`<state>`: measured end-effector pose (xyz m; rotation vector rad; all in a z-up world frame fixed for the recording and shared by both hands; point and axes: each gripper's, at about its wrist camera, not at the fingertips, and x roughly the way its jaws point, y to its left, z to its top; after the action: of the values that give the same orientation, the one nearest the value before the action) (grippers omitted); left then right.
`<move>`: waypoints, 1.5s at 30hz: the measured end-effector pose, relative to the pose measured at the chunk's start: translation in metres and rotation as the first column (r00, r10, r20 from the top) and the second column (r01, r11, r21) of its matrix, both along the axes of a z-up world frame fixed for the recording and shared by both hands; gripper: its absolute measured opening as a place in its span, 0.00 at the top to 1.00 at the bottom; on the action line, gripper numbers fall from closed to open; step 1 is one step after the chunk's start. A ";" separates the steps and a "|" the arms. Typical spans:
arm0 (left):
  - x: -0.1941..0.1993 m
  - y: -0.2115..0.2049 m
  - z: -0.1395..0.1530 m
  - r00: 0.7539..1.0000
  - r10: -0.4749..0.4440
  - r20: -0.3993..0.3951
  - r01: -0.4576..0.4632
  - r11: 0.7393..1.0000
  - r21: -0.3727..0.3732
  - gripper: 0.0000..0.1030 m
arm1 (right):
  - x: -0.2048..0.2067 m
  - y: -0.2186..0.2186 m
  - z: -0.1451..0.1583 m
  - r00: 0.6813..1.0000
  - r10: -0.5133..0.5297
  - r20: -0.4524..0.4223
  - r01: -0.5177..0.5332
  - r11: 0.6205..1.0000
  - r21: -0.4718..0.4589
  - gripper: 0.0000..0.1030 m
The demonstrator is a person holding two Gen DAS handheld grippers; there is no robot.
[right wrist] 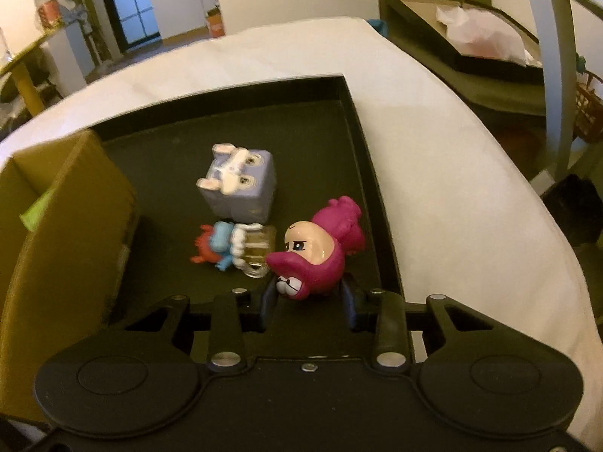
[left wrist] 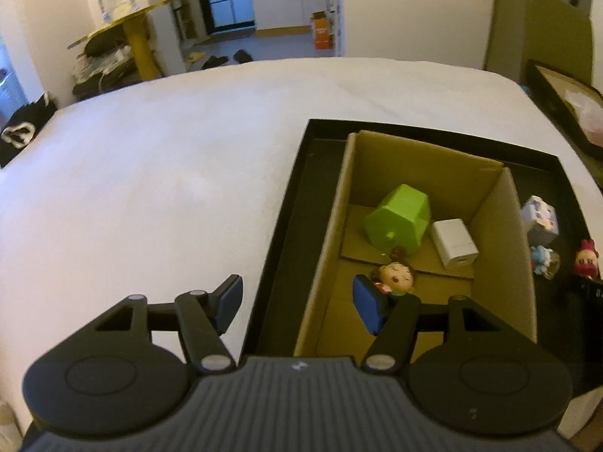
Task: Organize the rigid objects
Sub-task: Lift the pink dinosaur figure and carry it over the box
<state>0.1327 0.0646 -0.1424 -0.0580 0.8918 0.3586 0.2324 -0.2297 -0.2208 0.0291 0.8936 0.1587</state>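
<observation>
At the far left, the left gripper [left wrist: 297, 307] hangs with its jaws spread wide and nothing between them; one blue pad is over the white cloth-covered table [left wrist: 150, 173], the other over the open brown cardboard box [left wrist: 522, 233]. That box sits in the black shallow tray [left wrist: 286, 233] and already holds a lime-green faceted plastic block [left wrist: 399, 220], a small white plastic charger cube [left wrist: 454, 243] and a little brown-haired doll figurine [left wrist: 394, 277].

To the right of the box, on the tray floor [right wrist: 169, 173], lie a lilac cube-shaped rabbit toy [right wrist: 239, 182] and, touching it, a small blue-and-red figure with a clear yellowish mug [right wrist: 233, 246]. Furthest right, the right gripper [right wrist: 311, 297] is closed on the lower end of the magenta hooded plastic figurine [right wrist: 320, 250], which lies on its side (whether it has left the tray floor cannot be told).

The figurine looks like light, hard, glossy moulded plastic: stiff, unlikely to deform, but rounded and smooth, so probably inclined to swivel or slip between flat pads. The broad body below the face seems the safest purchase; the thin hood lobes look less sound.
</observation>
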 end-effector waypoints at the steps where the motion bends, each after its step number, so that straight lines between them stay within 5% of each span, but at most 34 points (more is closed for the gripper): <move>1: 0.000 -0.001 0.000 1.000 0.000 -0.002 0.000 1.000 0.006 0.39 | -0.003 0.000 0.003 1.000 0.005 0.005 -0.005 1.000 0.009 0.67; 12: -0.001 0.005 0.000 1.000 -0.003 -0.006 0.002 0.999 -0.039 0.39 | -0.018 0.007 0.032 0.999 0.040 0.009 -0.041 0.994 0.100 0.66; 35: -0.003 0.015 -0.006 0.999 -0.040 0.033 0.044 0.991 -0.130 0.39 | -0.036 0.095 0.093 0.959 0.258 0.117 -0.269 0.959 0.089 0.66; 41: -0.005 0.020 -0.009 0.997 -0.059 0.051 0.067 0.981 -0.183 0.54 | -0.037 0.128 0.092 0.941 0.320 0.107 -0.326 0.944 0.046 0.66; 45: -0.007 0.023 -0.012 0.995 -0.080 0.055 0.090 0.969 -0.230 0.72 | -0.038 0.140 0.083 0.941 0.329 0.082 -0.330 0.944 0.006 0.66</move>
<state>0.1261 0.0876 -0.1544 -0.2423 0.8855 0.1706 0.1944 -0.0896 -0.1382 -0.1096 0.8121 0.4791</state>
